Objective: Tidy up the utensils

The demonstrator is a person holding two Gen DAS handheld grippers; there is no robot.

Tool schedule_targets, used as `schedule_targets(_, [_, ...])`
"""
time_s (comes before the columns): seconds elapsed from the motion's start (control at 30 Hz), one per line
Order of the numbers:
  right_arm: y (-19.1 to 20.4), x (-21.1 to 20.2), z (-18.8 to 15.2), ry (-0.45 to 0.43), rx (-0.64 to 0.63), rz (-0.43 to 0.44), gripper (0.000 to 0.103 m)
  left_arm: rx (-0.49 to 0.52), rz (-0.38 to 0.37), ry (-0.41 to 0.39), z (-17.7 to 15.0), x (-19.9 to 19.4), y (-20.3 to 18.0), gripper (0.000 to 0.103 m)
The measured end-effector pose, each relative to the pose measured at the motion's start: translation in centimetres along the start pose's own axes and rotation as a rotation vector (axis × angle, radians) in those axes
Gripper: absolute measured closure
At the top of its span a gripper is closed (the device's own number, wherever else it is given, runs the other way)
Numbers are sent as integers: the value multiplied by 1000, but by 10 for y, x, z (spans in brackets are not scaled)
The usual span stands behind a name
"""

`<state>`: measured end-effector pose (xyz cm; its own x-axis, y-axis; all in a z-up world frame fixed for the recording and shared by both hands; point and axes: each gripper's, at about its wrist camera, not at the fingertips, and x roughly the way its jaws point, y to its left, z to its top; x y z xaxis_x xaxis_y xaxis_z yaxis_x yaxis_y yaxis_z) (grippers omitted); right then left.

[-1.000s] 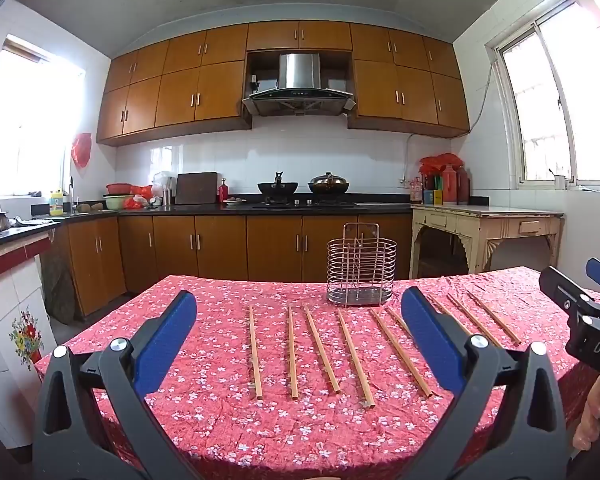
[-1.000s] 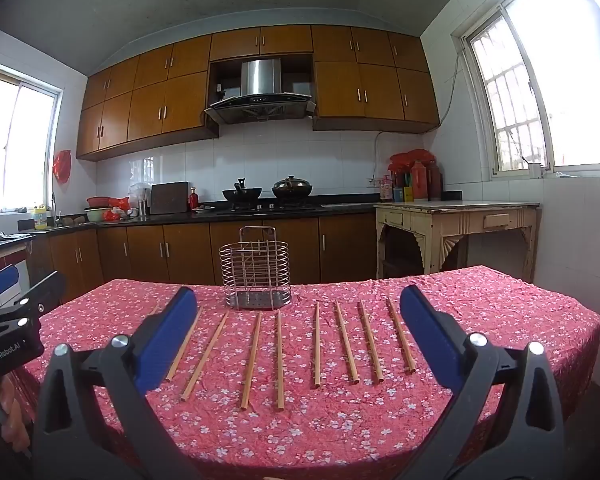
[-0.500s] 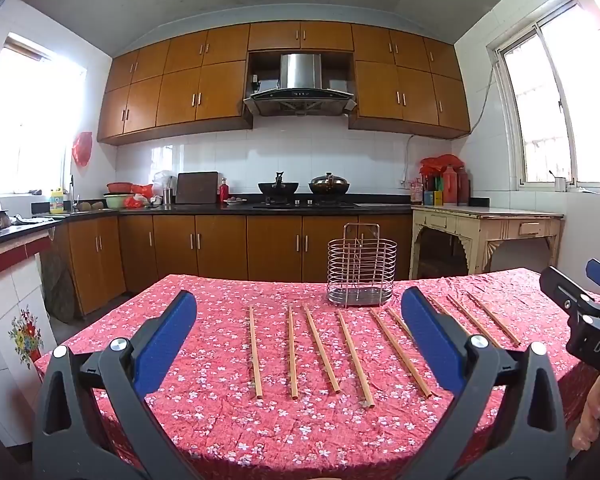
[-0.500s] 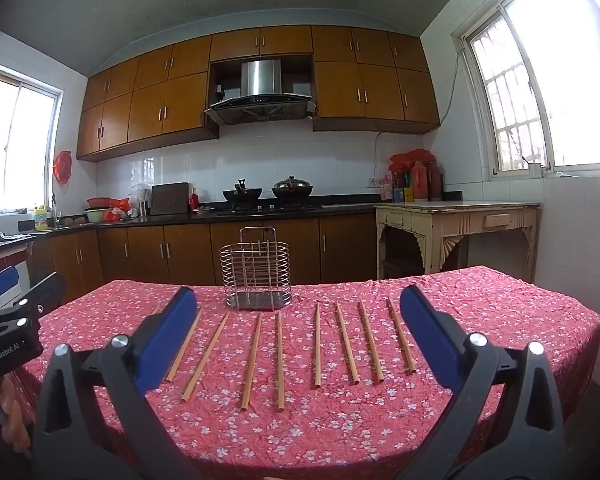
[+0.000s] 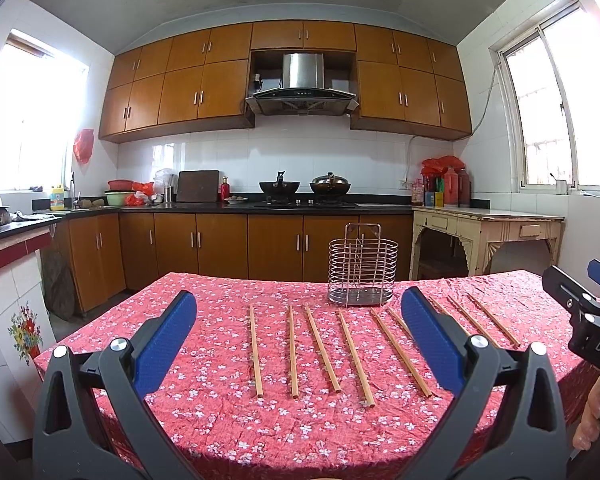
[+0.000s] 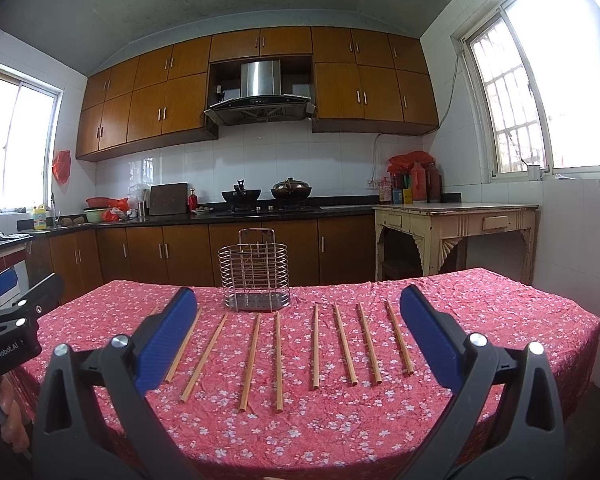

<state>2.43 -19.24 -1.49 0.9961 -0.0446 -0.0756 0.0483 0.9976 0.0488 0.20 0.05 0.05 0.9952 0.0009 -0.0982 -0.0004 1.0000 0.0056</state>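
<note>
You get bright daylight from the windows point(image 6: 548, 92) on both sides, and the glass glows white so you can't see outside. The tablecloth point(image 5: 228, 412) is evenly lit with soft shadows. Your pictures are sharp, but the walls and ceiling bend at the edges.

Left hand-held gripper point(image 6: 8, 344) body reads "GenRobot.AI". Right hand-held gripper point(image 5: 592, 332) shows "DAS", rest cut off by frame edge.

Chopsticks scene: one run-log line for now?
left gripper: open | right gripper: open | chopsticks: on tablecloth | wire holder: empty
</note>
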Motion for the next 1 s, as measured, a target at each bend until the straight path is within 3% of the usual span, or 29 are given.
schedule_targets(1.0, [0,-3,5,3,6,-1,4,-6,-4,2,4,-3,2,2])
